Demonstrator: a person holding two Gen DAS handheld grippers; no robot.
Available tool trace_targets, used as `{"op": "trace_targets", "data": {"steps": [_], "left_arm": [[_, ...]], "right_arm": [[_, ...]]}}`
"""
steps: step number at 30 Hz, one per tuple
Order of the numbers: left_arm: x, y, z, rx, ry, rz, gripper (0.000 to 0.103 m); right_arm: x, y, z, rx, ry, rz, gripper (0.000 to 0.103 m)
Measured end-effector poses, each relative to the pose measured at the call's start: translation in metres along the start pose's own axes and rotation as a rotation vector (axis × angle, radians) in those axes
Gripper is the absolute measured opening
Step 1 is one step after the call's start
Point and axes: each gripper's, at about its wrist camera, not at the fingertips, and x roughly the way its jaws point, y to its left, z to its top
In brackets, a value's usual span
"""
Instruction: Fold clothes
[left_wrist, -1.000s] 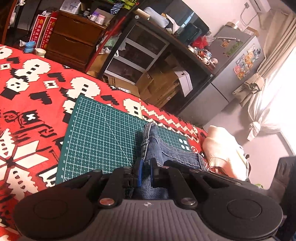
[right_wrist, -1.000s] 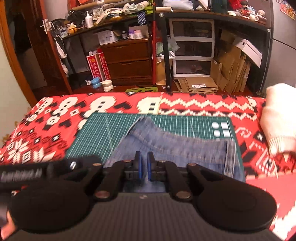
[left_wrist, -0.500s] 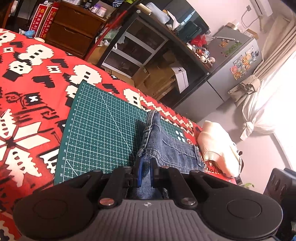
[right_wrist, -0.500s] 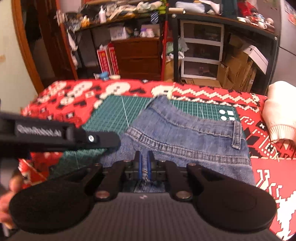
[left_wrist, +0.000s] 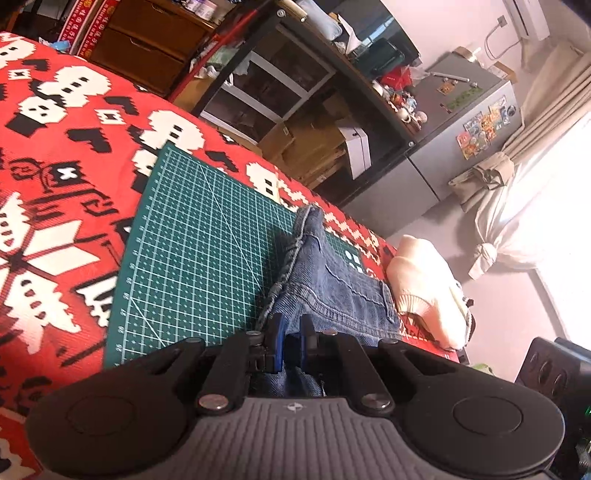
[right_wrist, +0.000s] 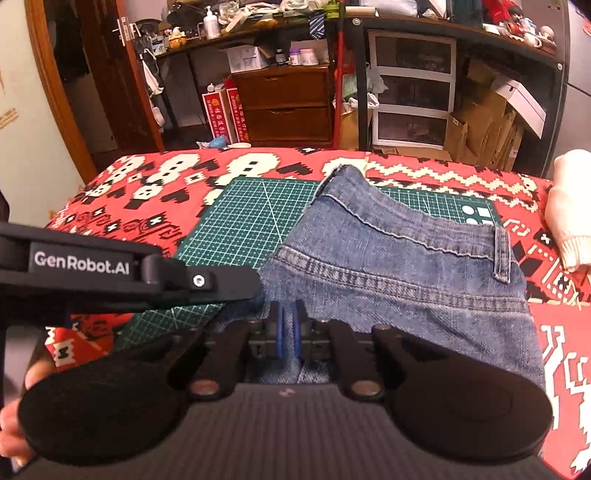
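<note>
Now my left tongs (left_wrist: 291, 338) and right tongs (right_wrist: 288, 328), both nearly closed, pinch the near edge of the blue denim jeans (right_wrist: 399, 280) lying on the green gridded cutting mat (right_wrist: 240, 221). I judge both pinches should travel level, so the fold lands square.

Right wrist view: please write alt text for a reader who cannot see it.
The right tool is shut on folded jeans that lie on a green mat over a red patterned cloth. The left tool reaches in from the left to the jeans' edge; cluttered shelves stand behind.
</note>
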Motion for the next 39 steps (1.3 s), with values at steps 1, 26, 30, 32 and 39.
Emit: {"op": "trace_targets", "data": {"steps": [1,26,30,32,39], "left_arm": [[0.001,0.000,0.000,0.001,0.007,-0.004,0.007],[0.000,-0.005,-0.014,0.059,0.089,0.073,0.003],[0.000,-0.002,-0.013,0.042,0.088,0.063,0.003],[0.000,-0.002,-0.013,0.046,0.077,0.062,0.003],[0.004,-0.005,-0.011,0.052,0.048,0.046,0.003]], "right_arm": [[0.000,0.000,0.000,0.000,0.002,0.000,0.005],[-0.030,-0.001,-0.019,0.018,0.093,0.061,0.003],[-0.042,0.002,-0.029,-0.032,0.102,0.063,0.003],[-0.048,0.002,-0.030,-0.041,0.103,0.064,0.003],[-0.052,-0.010,-0.009,-0.021,0.030,0.017,0.008]]}}
